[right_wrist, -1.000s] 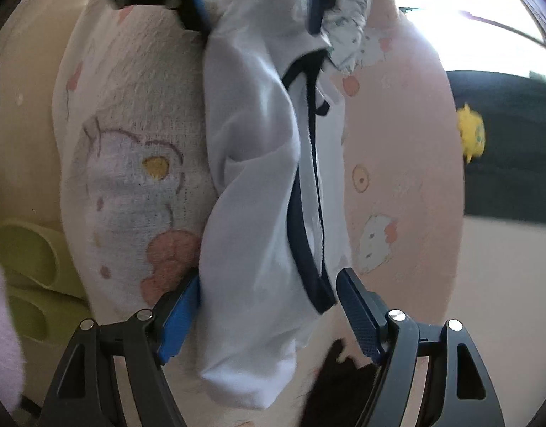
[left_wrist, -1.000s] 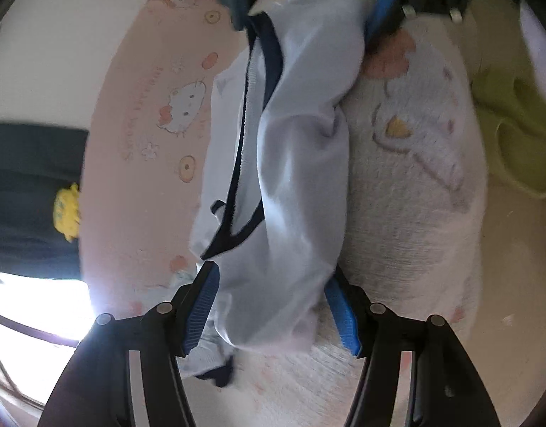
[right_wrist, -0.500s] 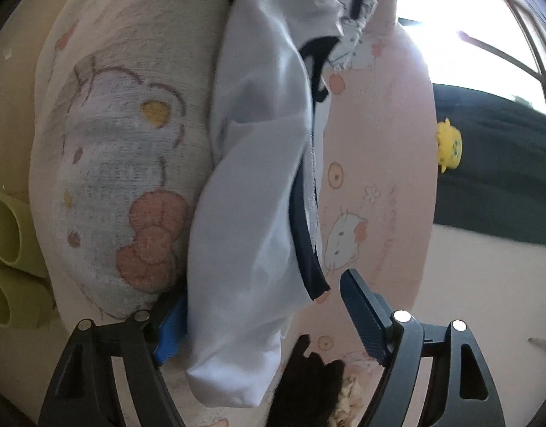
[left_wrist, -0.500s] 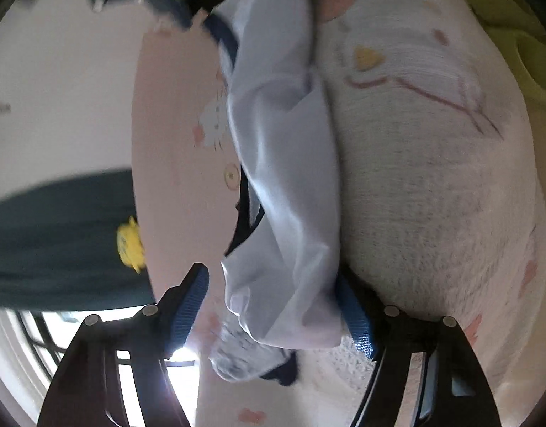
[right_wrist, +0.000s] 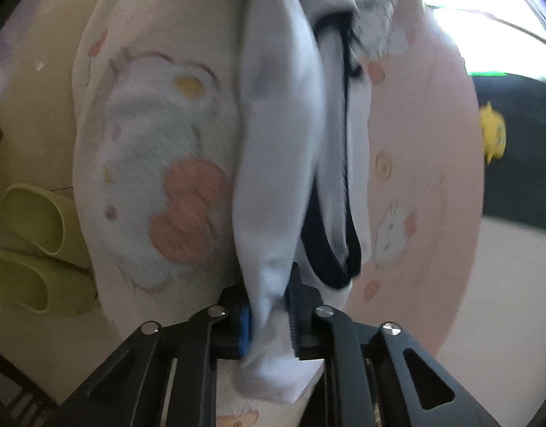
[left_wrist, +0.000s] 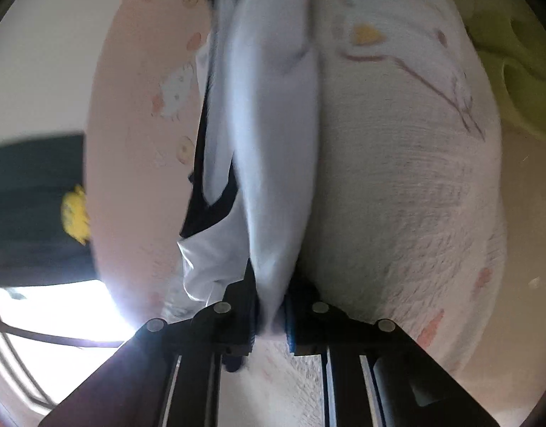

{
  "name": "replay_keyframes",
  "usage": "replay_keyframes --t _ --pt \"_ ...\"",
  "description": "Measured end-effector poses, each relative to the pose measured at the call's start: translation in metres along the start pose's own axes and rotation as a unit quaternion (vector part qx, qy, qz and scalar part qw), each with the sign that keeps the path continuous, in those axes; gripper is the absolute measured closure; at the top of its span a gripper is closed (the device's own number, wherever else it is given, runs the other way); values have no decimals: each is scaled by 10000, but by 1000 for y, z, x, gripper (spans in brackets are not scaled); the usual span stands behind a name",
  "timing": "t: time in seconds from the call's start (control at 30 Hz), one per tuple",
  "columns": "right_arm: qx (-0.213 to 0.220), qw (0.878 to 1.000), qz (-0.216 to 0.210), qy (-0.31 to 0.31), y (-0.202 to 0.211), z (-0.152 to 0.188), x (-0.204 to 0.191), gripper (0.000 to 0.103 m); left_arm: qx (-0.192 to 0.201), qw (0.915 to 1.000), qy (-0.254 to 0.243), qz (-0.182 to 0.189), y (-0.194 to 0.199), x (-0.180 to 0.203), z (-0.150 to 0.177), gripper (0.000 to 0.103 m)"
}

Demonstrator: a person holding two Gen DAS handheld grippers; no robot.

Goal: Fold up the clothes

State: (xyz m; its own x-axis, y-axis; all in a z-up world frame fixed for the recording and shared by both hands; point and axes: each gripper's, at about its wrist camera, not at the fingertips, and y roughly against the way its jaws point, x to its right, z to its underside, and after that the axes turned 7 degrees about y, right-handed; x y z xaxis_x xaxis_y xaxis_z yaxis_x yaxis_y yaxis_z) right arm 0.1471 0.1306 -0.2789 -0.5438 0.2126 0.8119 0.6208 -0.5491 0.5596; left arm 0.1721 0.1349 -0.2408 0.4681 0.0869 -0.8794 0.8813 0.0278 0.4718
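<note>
A pale blue-white garment (left_wrist: 273, 135) with dark navy trim (left_wrist: 205, 210) lies stretched in a long bundle over a pink cartoon-print sheet (left_wrist: 137, 142) and a white fluffy blanket (left_wrist: 408, 185). My left gripper (left_wrist: 271, 316) is closing, and its blue pads pinch one end of the garment. In the right wrist view the same garment (right_wrist: 276, 163) runs away from my right gripper (right_wrist: 269, 316), whose jaws are closing with the pads pressed on the other end. A loop of navy trim (right_wrist: 340, 259) hangs beside that grip.
Green slippers (right_wrist: 34, 249) lie on the floor left of the blanket in the right wrist view, and at the upper right (left_wrist: 514, 53) in the left wrist view. A dark cloth with a yellow figure (left_wrist: 75, 213) lies beyond the pink sheet. Bright window light glares at the lower left.
Both grippers have gone from wide open around the garment to pinched on its two ends. The garment has been drawn narrower and straighter between them.
</note>
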Motion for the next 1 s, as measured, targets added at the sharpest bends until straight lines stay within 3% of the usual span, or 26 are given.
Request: replay_keyframes --t 0.13,0.33,0.43,0.47,0.5,0.53,0.57,0.6,0.67,0.8,0.93,1.0 --pt "-64 9983 -433 -384 -12 17 12 95 137 9997 -157 149 -4 -5 4 93" --pt "-14 9988 -380 -320 -9 15 8 92 232 9991 -339 -55 0 -1 3 90" --pt "-107 9999 12 -78 -3 11 -4 77 193 9986 -438 -226 2 2 1 89" --pt "-123 9998 176 -28 -2 10 -6 64 181 9975 -576 -366 1 6 2 88" --pt "-116 9995 303 1 -1 9 -6 50 168 9960 -714 -506 1 11 3 85" --pt "-78 9993 379 -2 1 9 -5 44 189 9950 -787 -579 3 14 3 80" --pt "-39 9990 454 -4 3 9 -4 35 224 9943 -833 -624 7 16 3 58" --pt "-1 9988 490 -2 5 9 -3 34 297 9929 -840 -793 13 19 5 36" --pt "49 9989 471 38 6 7 -2 33 535 9876 -855 -1205 18 18 5 12" --pt "168 9969 641 423 1 6 -11 32 711 9866 -987 -1088 18 19 2 10" --pt "308 9953 634 669 -3 8 -12 31 865 9785 -1319 -1329 6 22 3 9" --pt "371 9965 429 620 -6 11 -7 31 814 9841 -1159 -1070 4 14 1 9"
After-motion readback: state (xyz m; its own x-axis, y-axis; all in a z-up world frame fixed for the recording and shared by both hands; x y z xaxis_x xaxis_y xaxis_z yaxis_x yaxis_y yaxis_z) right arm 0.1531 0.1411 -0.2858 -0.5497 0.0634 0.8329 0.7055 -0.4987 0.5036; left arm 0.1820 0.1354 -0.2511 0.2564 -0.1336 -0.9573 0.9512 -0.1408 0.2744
